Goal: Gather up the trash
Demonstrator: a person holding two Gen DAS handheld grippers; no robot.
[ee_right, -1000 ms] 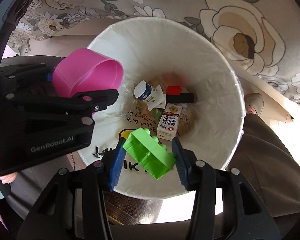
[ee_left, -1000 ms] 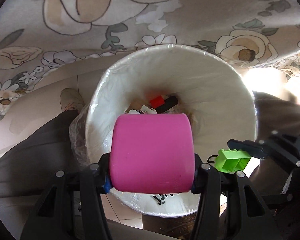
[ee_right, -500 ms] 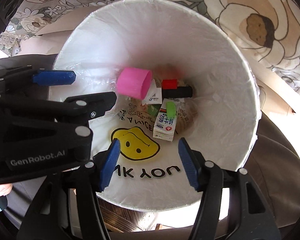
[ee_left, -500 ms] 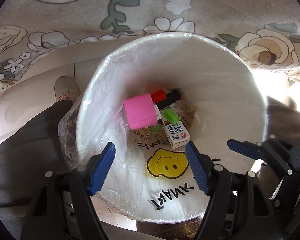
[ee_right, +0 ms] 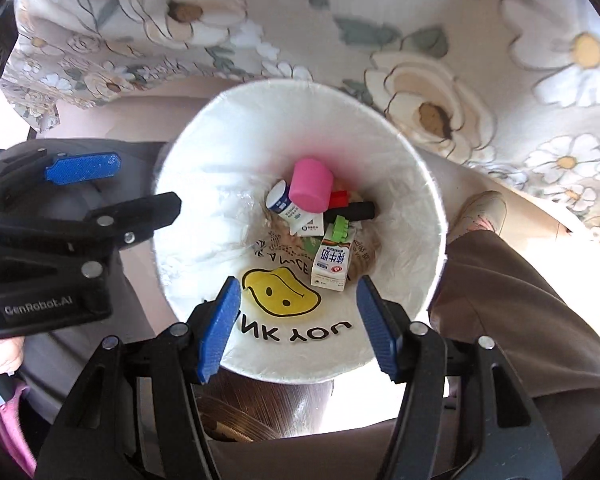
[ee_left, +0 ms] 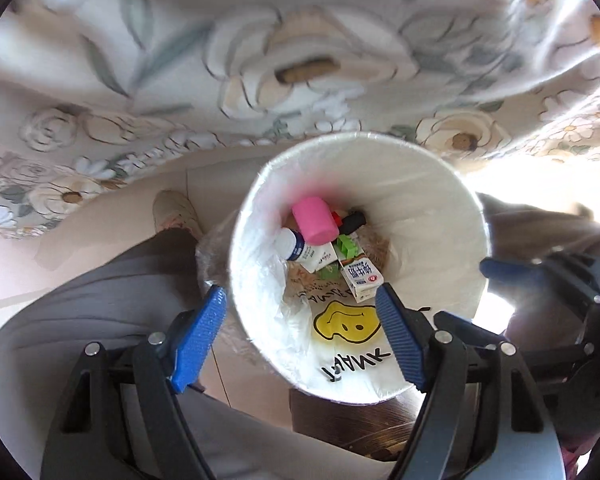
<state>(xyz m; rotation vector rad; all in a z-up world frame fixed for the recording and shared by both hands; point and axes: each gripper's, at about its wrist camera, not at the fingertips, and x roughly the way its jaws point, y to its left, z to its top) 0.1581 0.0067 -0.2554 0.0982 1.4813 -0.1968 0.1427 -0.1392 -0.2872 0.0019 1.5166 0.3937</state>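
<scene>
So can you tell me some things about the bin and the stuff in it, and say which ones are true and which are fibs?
1. The pink cup lies inside the white bin. True.
2. The left gripper is squeezing the pink cup. False: its jaws have just been opening and nothing is between them.
3. A green block rests by the top of the milk carton. True.
4. The bin liner shows a red heart. False: it shows a yellow smiley face.
5. The right gripper holds the green block. False: its jaws are open and hold nothing; the block is down in the bin.
</scene>
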